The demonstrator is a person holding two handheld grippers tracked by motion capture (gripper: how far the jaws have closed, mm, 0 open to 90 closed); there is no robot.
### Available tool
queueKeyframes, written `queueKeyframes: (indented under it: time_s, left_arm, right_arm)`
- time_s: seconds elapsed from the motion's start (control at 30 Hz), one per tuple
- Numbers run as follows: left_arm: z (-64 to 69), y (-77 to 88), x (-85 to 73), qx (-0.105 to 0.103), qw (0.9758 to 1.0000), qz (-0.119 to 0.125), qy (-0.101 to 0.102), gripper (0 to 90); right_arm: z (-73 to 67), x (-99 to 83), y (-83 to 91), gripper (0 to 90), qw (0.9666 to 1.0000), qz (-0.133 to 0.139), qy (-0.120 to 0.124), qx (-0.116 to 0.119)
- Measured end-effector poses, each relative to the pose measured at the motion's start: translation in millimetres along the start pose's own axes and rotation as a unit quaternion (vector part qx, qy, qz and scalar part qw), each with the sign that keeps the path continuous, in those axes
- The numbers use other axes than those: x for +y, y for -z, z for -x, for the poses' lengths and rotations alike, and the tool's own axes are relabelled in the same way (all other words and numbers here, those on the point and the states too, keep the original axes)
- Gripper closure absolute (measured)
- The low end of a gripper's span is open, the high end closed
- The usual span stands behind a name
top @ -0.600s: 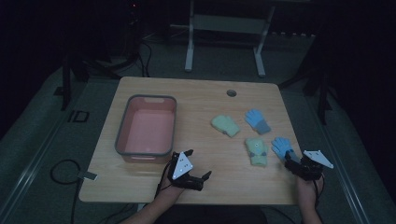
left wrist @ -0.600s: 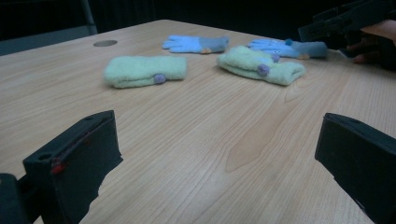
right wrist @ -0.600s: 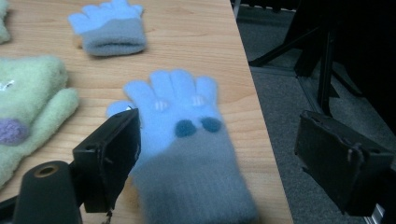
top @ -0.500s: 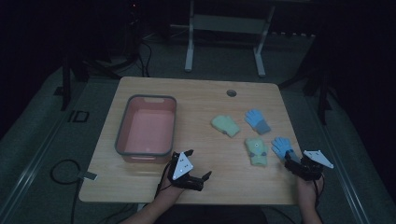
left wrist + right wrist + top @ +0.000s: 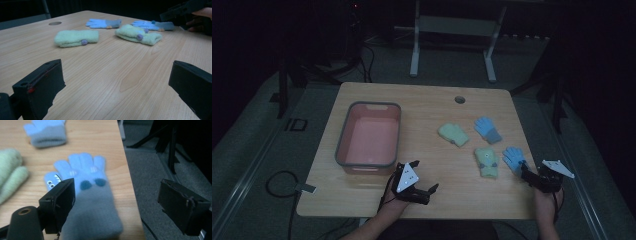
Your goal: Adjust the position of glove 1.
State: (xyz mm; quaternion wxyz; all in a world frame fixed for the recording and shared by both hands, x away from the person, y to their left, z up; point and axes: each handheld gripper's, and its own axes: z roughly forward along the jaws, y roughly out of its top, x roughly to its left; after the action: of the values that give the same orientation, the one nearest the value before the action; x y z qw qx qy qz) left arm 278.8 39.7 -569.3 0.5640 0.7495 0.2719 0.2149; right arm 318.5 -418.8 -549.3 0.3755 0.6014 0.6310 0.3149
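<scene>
Two blue gloves and two pale green gloves lie on the right half of the wooden table [image 5: 427,107]. My right gripper [image 5: 531,172] [image 5: 118,195] hovers open at the table's right front edge. The nearest blue glove [image 5: 513,158] [image 5: 87,185] lies partly under its left jaw, and the pads are not pressing on it. My left gripper [image 5: 425,176] [image 5: 117,75] sits low at the front middle, open wide over bare wood. Ahead of it lie a green glove [image 5: 76,38], another green glove [image 5: 138,35] and the far blue glove [image 5: 103,23].
A pink bin with a grey rim [image 5: 368,162] stands on the table's left half, close beside my left hand. A round cable hole [image 5: 460,99] sits near the far edge. The table edge [image 5: 130,195] drops to grey floor just right of the near blue glove.
</scene>
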Motion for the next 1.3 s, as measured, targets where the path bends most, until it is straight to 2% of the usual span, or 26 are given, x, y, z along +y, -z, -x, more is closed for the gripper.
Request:
queueKeyframes:
  time_s: [0.17,0.27,0.37,0.4,0.53,0.57,0.6,0.63,0.67,0.7,0.73,0.77,0.9,0.97,1.03,1.1,1.17,1.2,1.3]
  left_arm:
    - [0.5,0.1,-0.1,0.000,1.0000,0.001,-0.002,0.2]
    - [0.5,0.1,-0.1,0.001,1.0000,0.001,-0.002,0.2]
    - [0.1,0.2,-0.1,0.001,1.0000,0.001,-0.001,0.2]
    - [0.1,0.2,-0.1,0.001,1.0000,0.001,-0.001,0.2]
    - [0.3,0.2,-0.1,0.000,1.0000,0.001,-0.002,0.2]
    - [0.4,0.3,-0.2,0.000,1.0000,0.001,-0.001,0.2]
    - [0.6,0.4,-0.2,-0.001,1.0000,0.002,-0.002,0.2]
    - [0.6,0.4,-0.2,-0.001,1.0000,0.002,-0.002,0.2]
    - [0.8,0.5,-0.3,0.000,1.0000,0.003,-0.003,0.2]
    - [0.8,0.6,-0.3,0.000,1.0000,0.003,-0.003,0.2]
    - [0.8,0.6,-0.3,0.000,1.0000,0.003,-0.003,0.2]
    - [0.8,0.6,-0.3,0.000,1.0000,0.003,-0.003,0.2]
    - [0.7,0.4,-0.2,-0.001,1.0000,0.002,-0.002,0.2]
    - [0.5,0.3,-0.2,-0.001,1.0000,0.002,-0.002,0.2]
    - [0.4,0.5,-0.2,-0.001,1.0000,0.003,0.000,0.2]
    - [0.2,0.6,-0.2,0.001,1.0000,0.002,0.001,0.2]
    - [0.1,0.4,-0.1,0.001,1.0000,0.001,0.001,0.2]
    - [0.0,0.2,-0.1,0.002,1.0000,0.001,0.001,0.2]
    - [0.3,0.1,0.0,0.002,1.0000,0.000,0.000,0.2]
  right_arm:
    - [3.2,4.3,-2.6,14.5,0.9997,-0.013,-0.001,0.018]
    - [-1.0,13.0,-2.3,12.7,0.9991,-0.021,0.013,0.035]
    - [-4.4,18.8,-0.5,12.1,0.9988,-0.020,0.022,0.039]
    - [-7.4,25.7,2.1,12.1,0.9987,-0.016,0.029,0.040]
    - [-10.2,38.5,6.7,12.2,0.9988,-0.003,0.042,0.026]
    - [-11.7,47.6,9.1,15.0,0.9986,0.002,0.050,0.013]
    - [-11.2,52.4,8.9,15.0,0.9985,-0.005,0.048,0.027]
    - [-11.2,52.4,8.9,15.0,0.9985,-0.005,0.048,0.027]
    - [-9.5,61.2,7.3,15.0,0.9980,-0.021,0.035,0.049]
    - [-8.6,65.4,6.3,15.1,0.9973,-0.025,0.027,0.064]
    - [-8.6,65.4,6.3,15.1,0.9973,-0.025,0.027,0.064]
    - [-8.6,69.4,5.0,15.1,0.9967,-0.028,0.021,0.074]
    - [-14.9,89.8,2.0,12.8,0.9958,-0.039,0.011,0.082]
    - [-18.7,98.7,2.8,12.0,0.9941,-0.034,0.010,0.102]
    - [-23.9,107.4,3.0,11.7,0.9937,-0.029,0.021,0.107]
    - [-28.5,116.2,2.6,11.7,0.9920,-0.029,0.027,0.120]
    - [-30.7,119.5,2.5,11.7,0.9918,-0.029,0.033,0.121]
    - [-36.5,130.7,2.0,13.9,0.9883,-0.031,0.050,0.141]
    - [-43.7,143.0,0.9,15.7,0.9850,-0.027,0.069,0.156]
